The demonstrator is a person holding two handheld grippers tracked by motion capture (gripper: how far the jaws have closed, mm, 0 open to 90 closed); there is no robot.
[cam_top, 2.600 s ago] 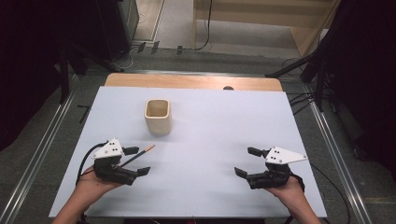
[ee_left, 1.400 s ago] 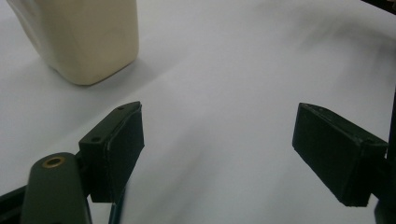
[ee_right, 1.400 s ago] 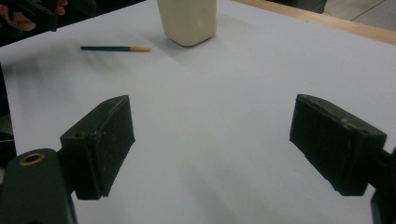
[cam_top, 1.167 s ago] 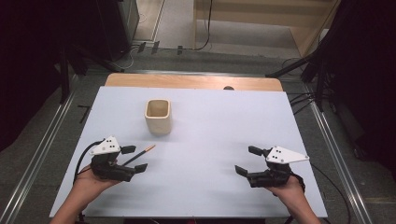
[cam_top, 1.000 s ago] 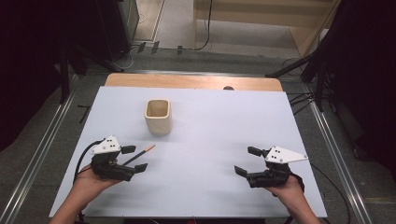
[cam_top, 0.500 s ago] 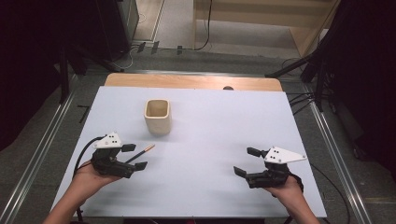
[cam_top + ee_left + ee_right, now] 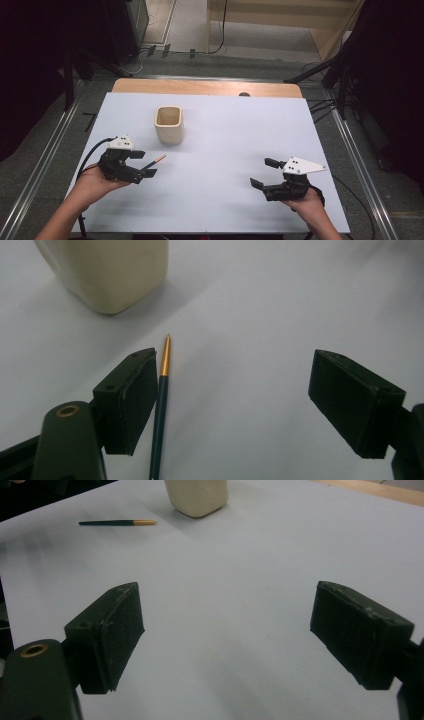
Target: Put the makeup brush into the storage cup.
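The left gripper (image 7: pixel 235 400) has its jaws wide apart, the pencil (image 7: pixel 160 415) (flat on the tabletop (image 7: pixel 235 145)) just inside one jaw; the right gripper (image 7: pixel 227 637) gapes over nothing.

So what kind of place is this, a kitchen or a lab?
Likely a lab or recording workspace: a white table framed by metal rails, cables on the floor, dark equipment around. Just a cup and pen laid out.
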